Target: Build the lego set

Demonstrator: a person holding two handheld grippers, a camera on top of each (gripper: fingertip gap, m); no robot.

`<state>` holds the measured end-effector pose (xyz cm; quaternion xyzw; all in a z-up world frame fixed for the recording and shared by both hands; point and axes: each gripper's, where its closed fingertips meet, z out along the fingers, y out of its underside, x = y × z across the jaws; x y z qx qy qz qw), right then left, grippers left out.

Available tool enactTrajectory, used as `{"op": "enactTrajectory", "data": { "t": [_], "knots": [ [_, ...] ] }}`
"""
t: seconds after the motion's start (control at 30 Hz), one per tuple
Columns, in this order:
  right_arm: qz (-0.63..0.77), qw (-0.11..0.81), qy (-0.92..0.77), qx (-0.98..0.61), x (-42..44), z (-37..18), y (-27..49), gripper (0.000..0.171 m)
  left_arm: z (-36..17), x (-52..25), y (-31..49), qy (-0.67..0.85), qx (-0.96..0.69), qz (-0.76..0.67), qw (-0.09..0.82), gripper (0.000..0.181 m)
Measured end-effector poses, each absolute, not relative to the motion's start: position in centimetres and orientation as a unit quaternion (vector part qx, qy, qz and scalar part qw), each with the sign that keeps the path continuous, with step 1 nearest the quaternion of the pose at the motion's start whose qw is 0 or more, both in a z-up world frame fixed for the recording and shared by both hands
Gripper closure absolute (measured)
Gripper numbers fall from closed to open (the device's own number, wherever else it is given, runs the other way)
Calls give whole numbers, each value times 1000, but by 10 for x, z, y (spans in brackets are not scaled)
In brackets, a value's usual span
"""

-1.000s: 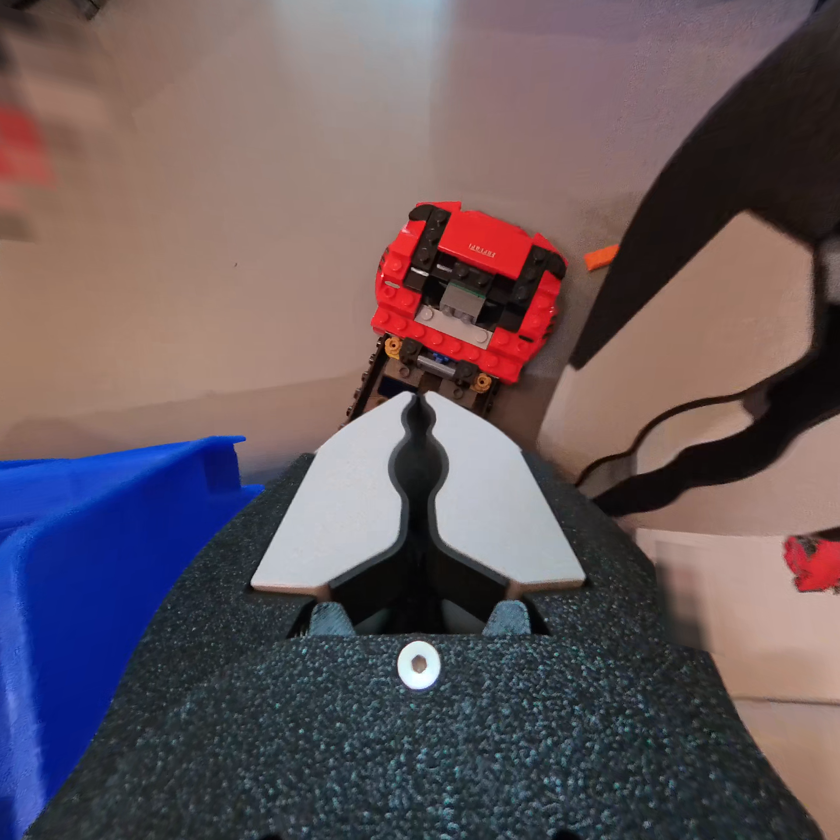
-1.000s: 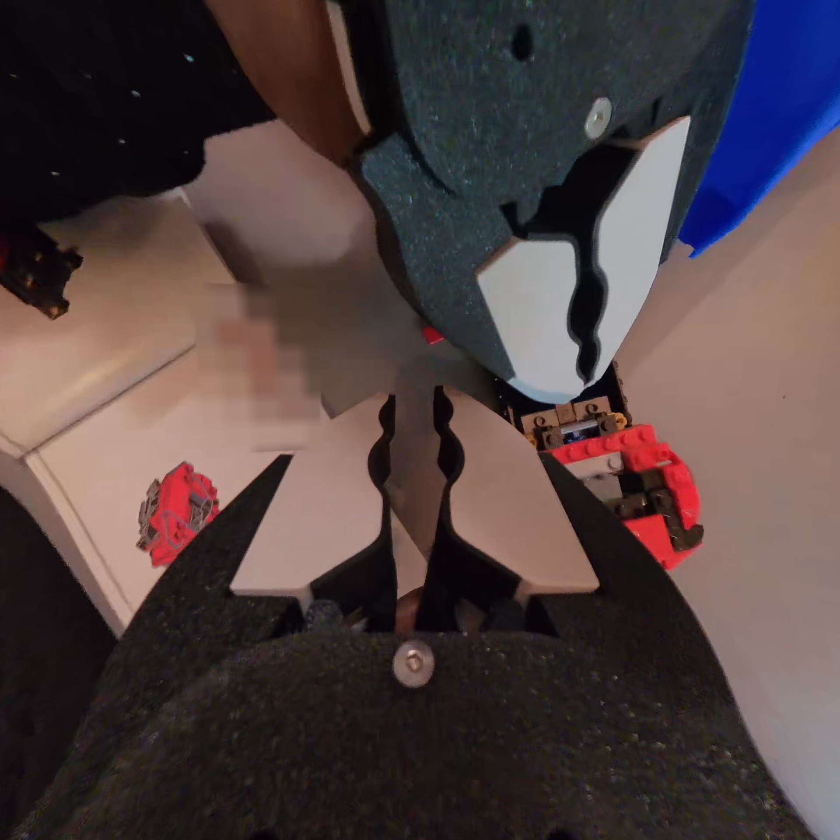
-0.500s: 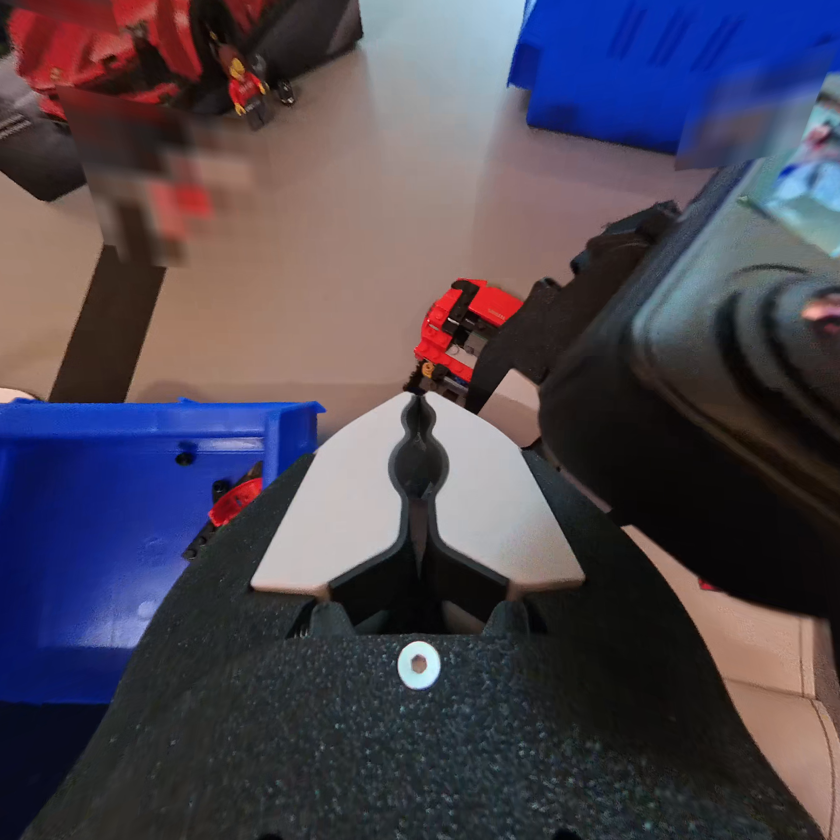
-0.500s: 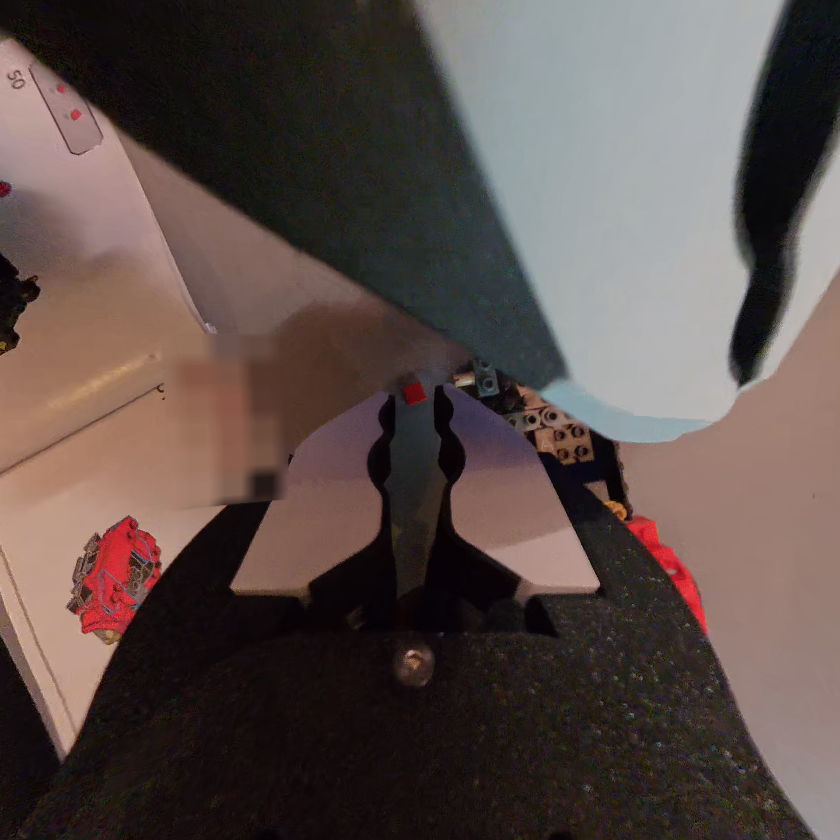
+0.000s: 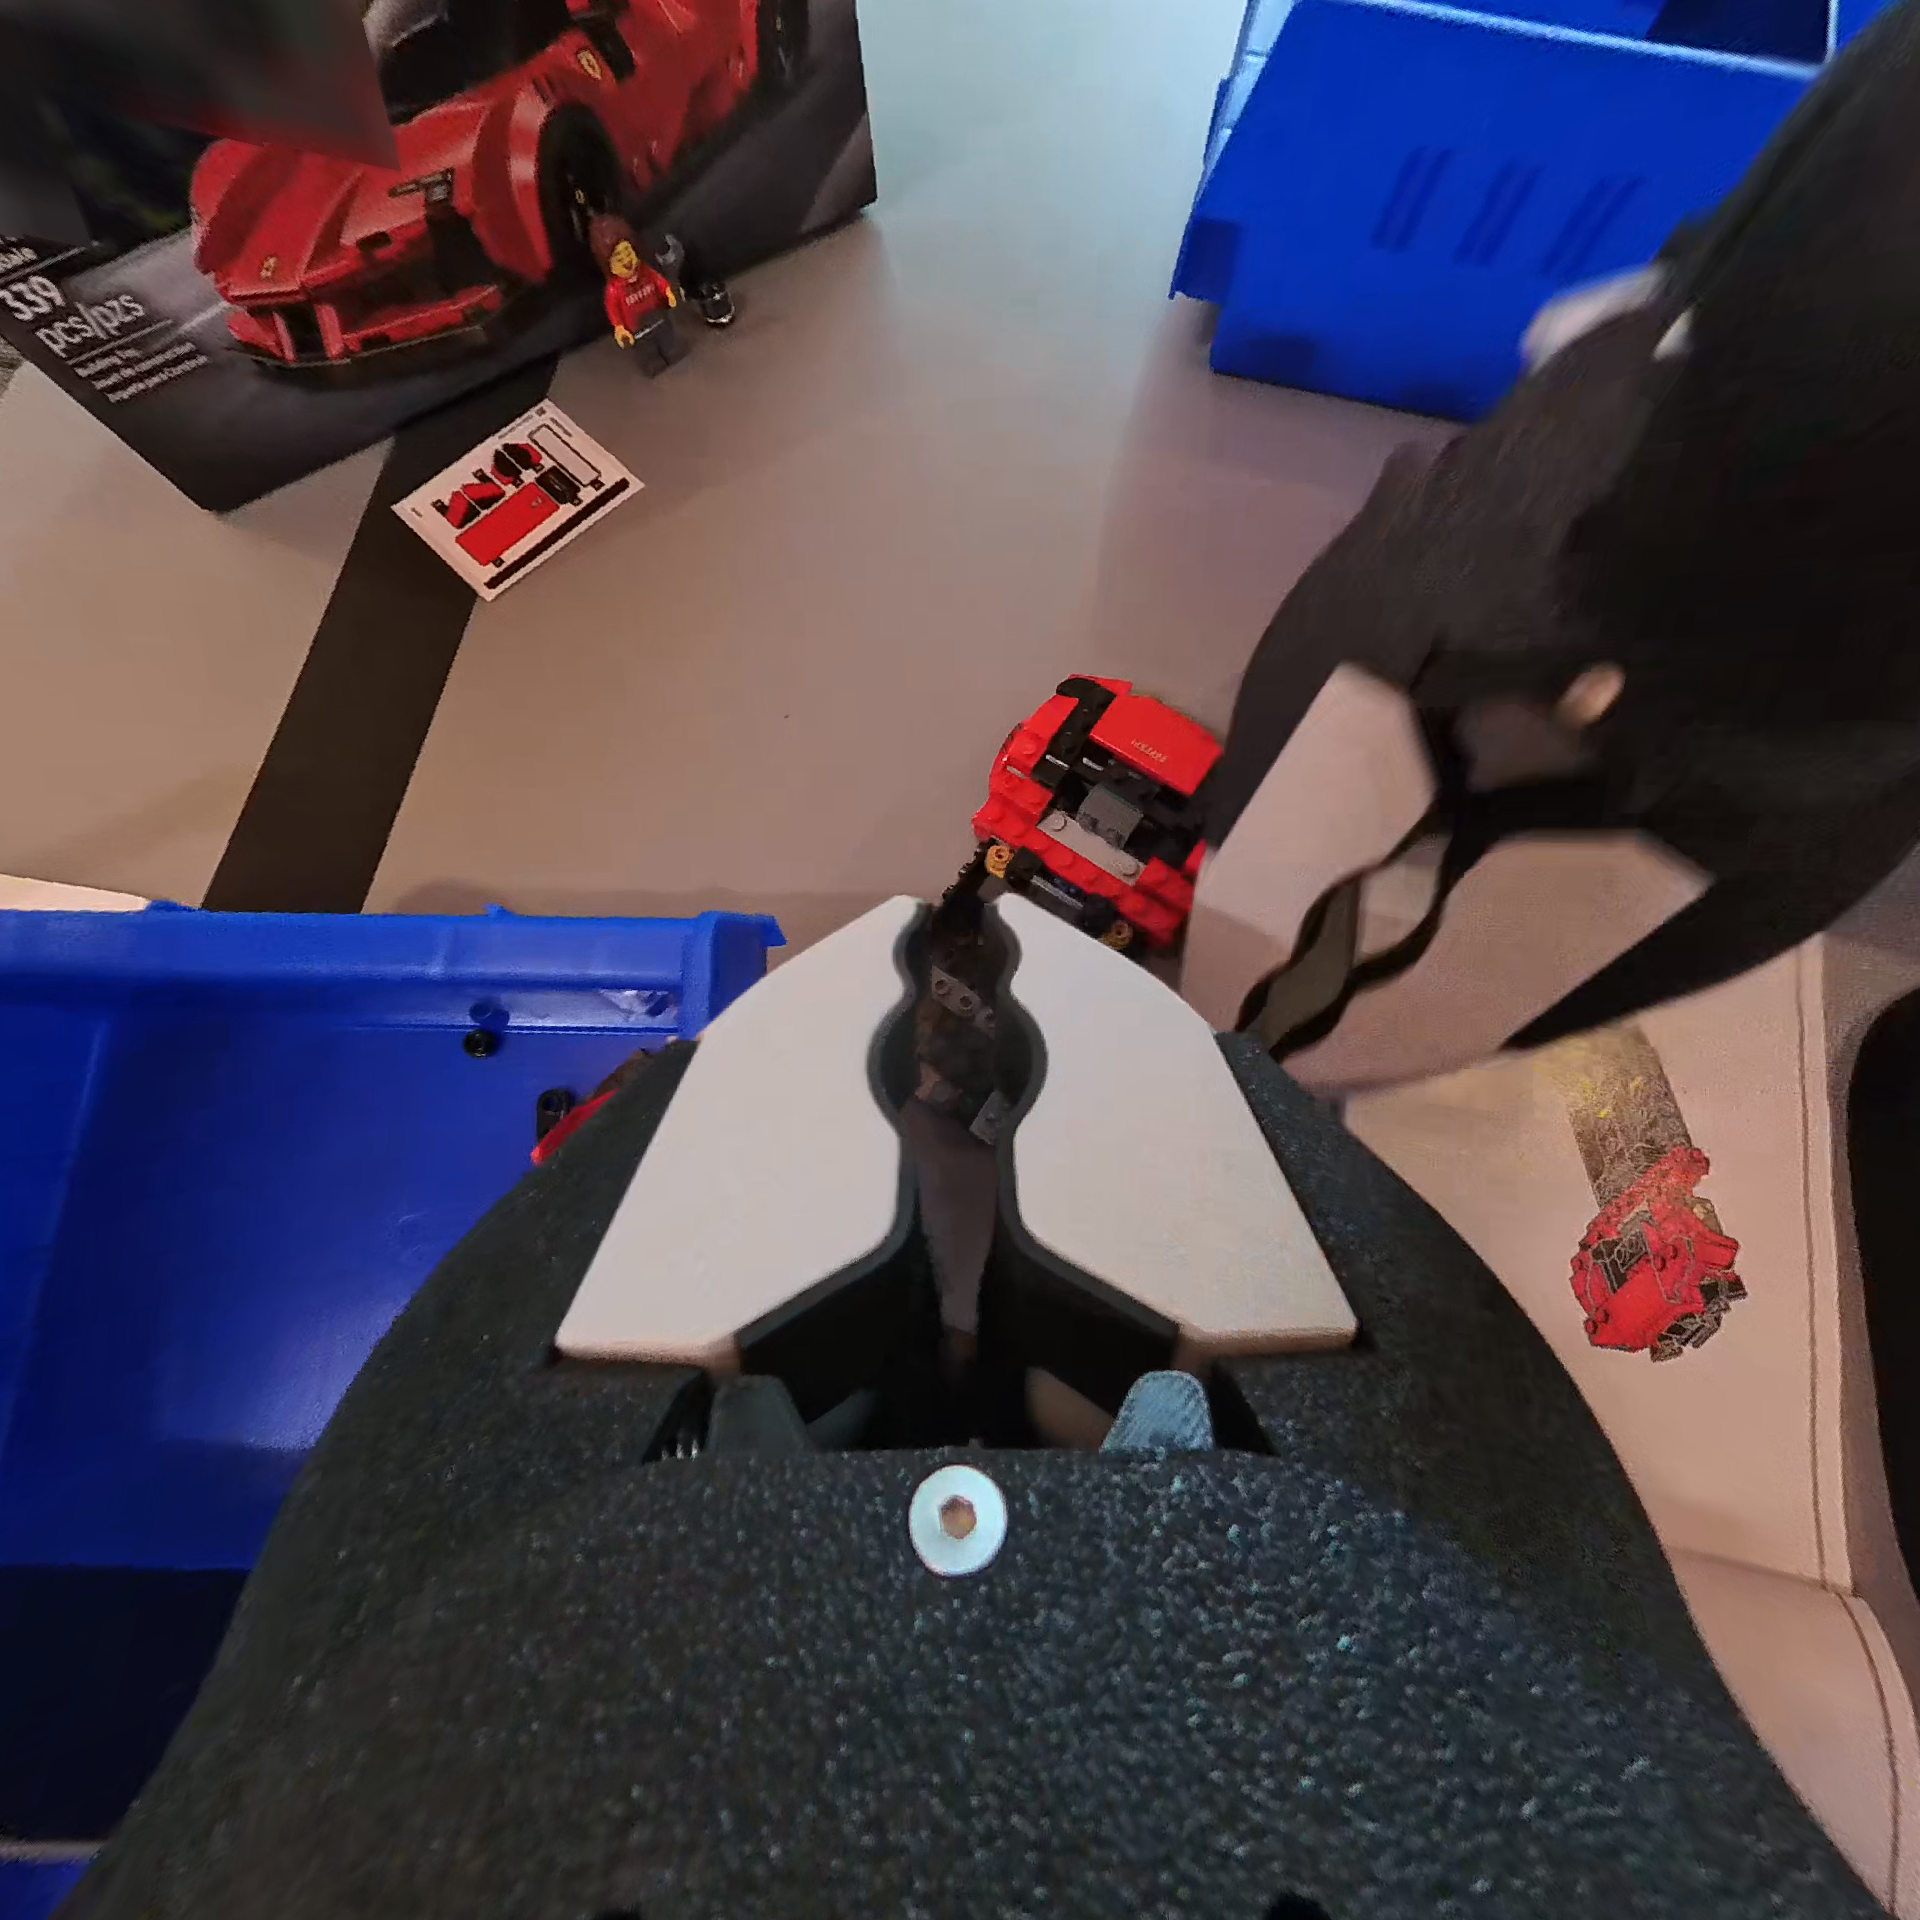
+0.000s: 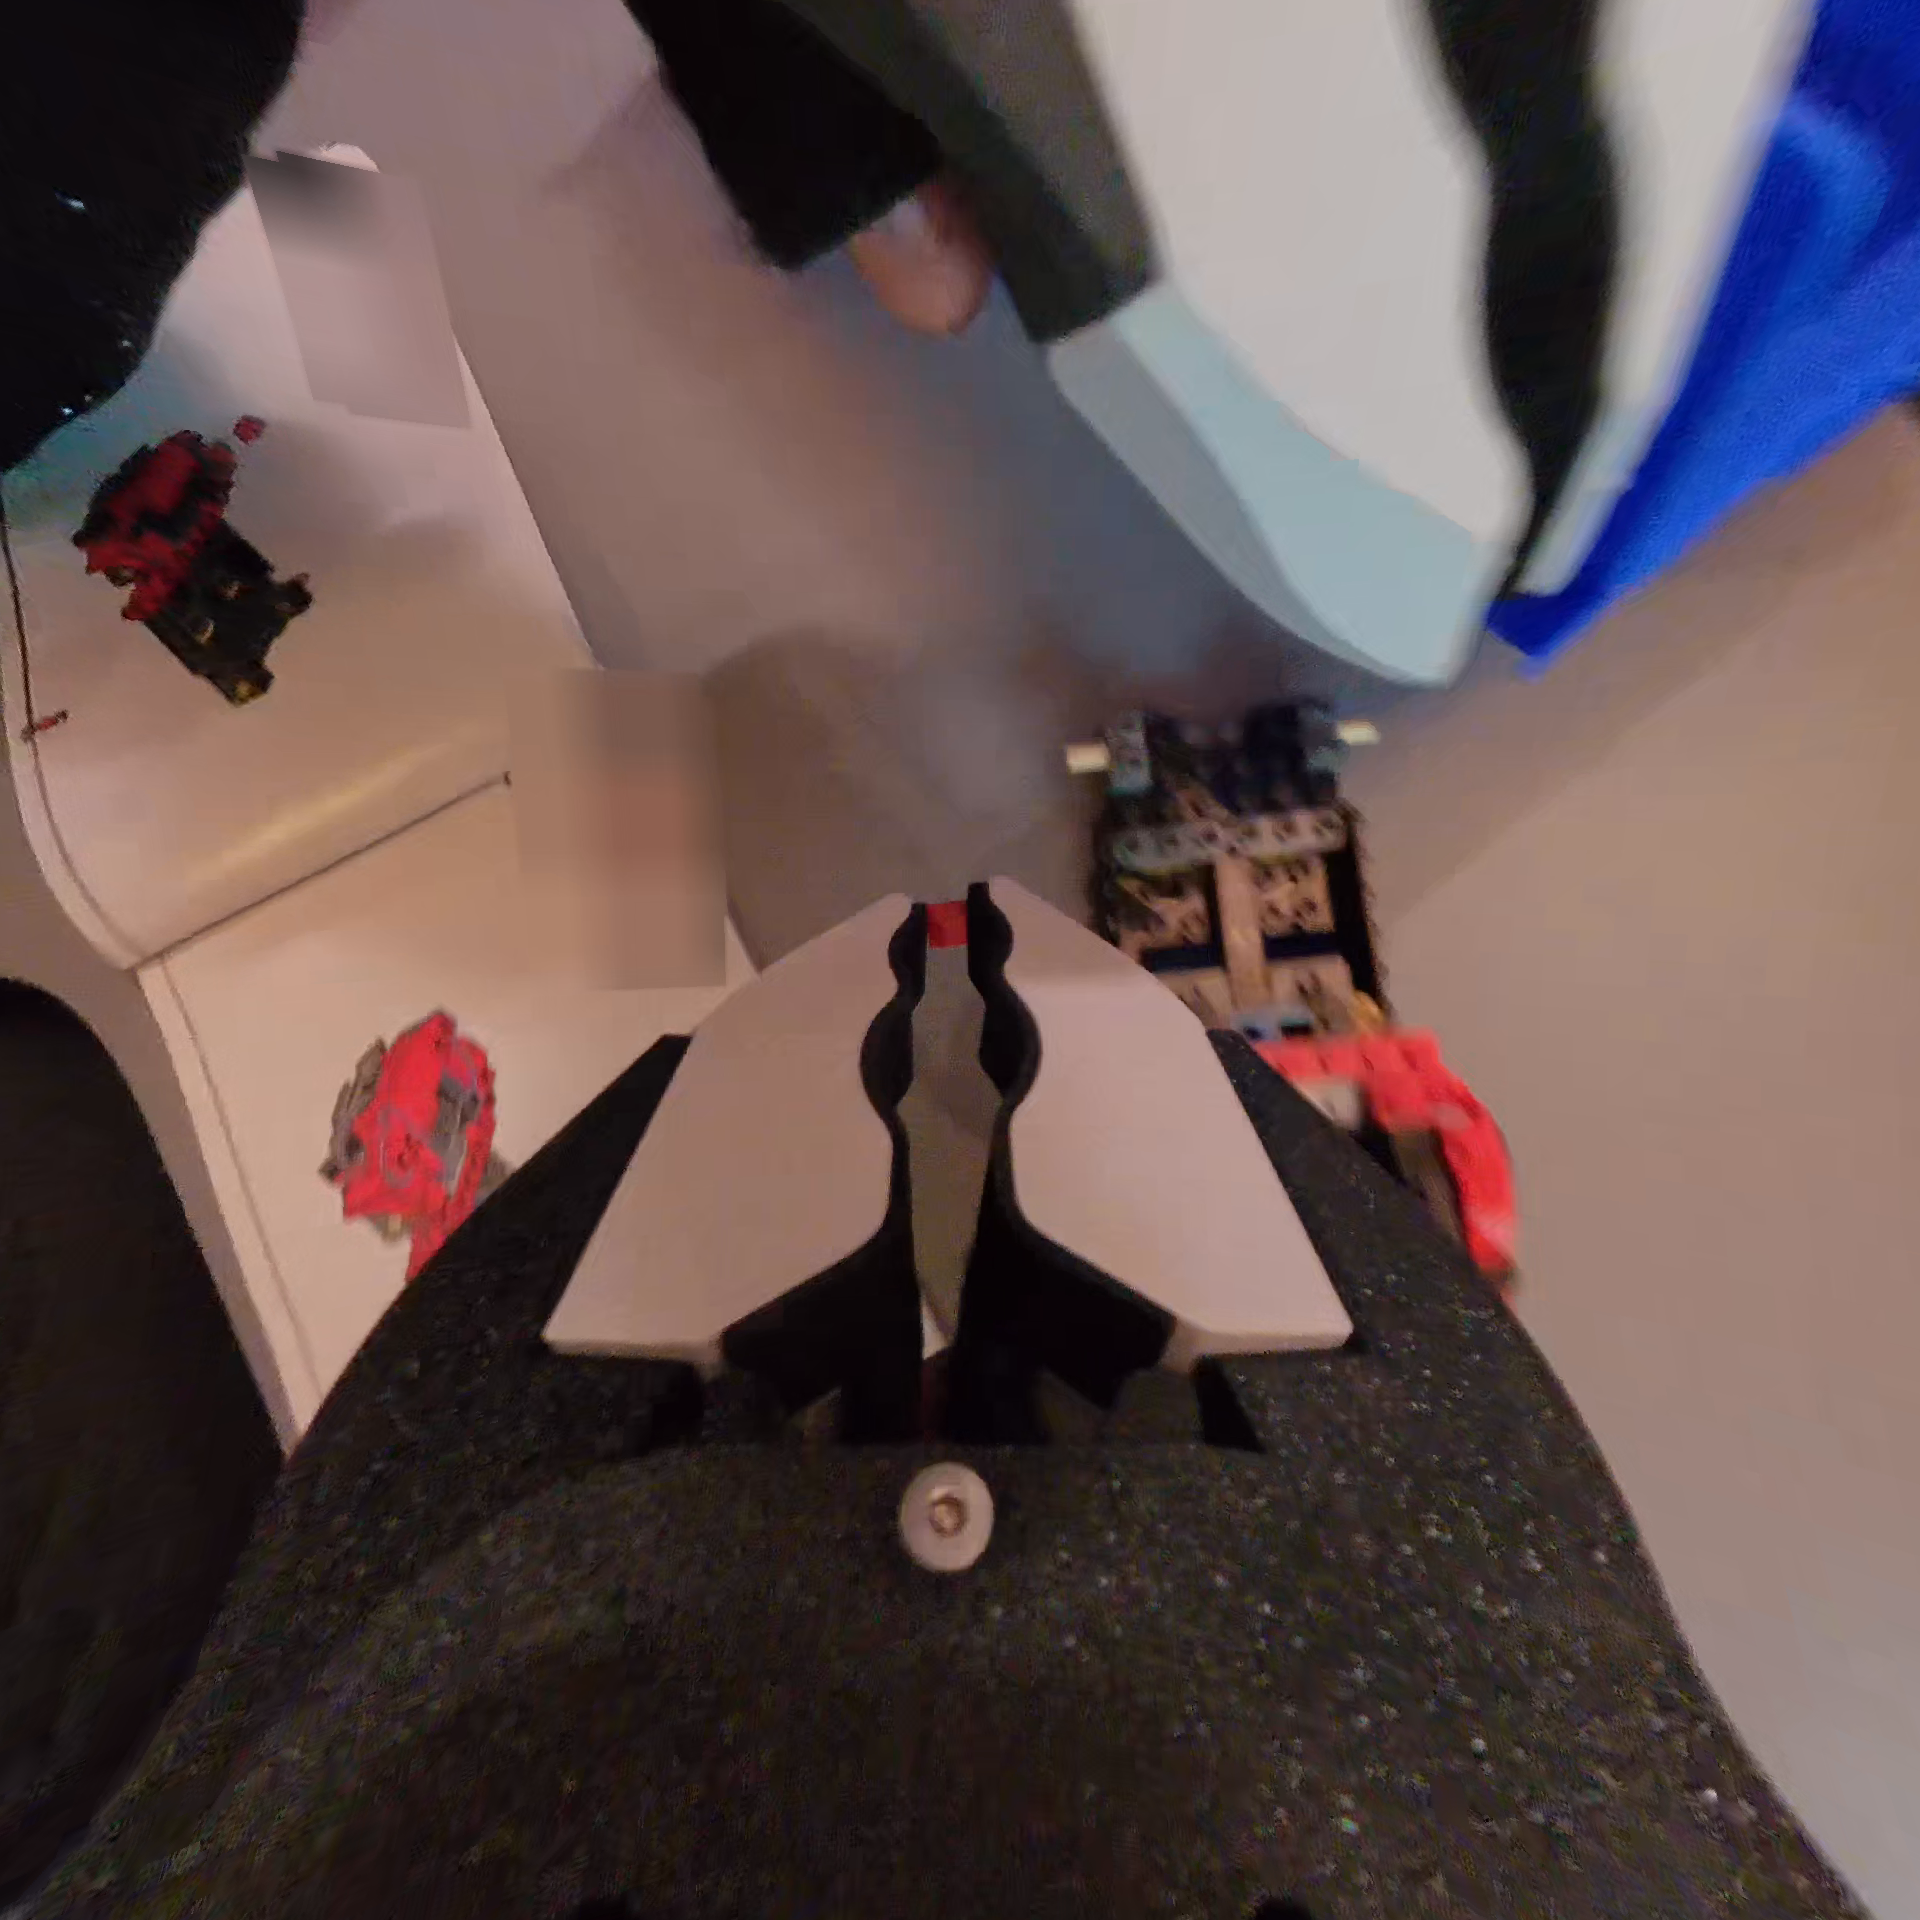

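The partly built red and black lego car lies on the grey table. Its dark chassis shows through the gap between my left gripper's fingers, which stand a little apart just above it. In the right wrist view the chassis lies right of my fingertips, its red end nearer. My right gripper is shut on a small red piece at its tips. It also shows, blurred, at the right of the left wrist view. The left gripper hangs blurred above the car.
A blue bin sits at my left, another at the far right. The set's box, a minifigure and a sticker sheet lie at the back. The open instruction booklet lies right, also in the right wrist view. One gripper's finger ends stand about 8 cm off the other's. My left gripper's tips are some 25 cm from the minifigure.
My left gripper has pulled back and up, and its jaws have parted slightly. My right gripper, with the red piece, has swung off to the car's side.
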<state>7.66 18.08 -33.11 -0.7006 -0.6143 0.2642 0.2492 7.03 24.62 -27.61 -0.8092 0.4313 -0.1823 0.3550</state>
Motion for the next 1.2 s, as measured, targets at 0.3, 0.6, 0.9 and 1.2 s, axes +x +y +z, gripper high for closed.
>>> {"op": "enactTrajectory", "data": {
  "t": [0.3, 0.6, 0.9, 1.2],
  "knots": [
    [254, 309, -575, -714, 141, -304, 205, 164, -331, 84, 245, 507, -801, -108, 300, 181],
    [270, 288, -600, -696, 137, -314, 208, 164, -356, 91, 244, 547, -780, -104, 286, 181],
    [230, 267, -616, -705, 132, -335, 210, 164, -356, 91, 242, 549, -778, -106, 286, 181],
    [211, 273, -617, -707, 132, -336, 213, 164, -356, 91, 242, 556, -773, -99, 288, 181]
  ]
}}
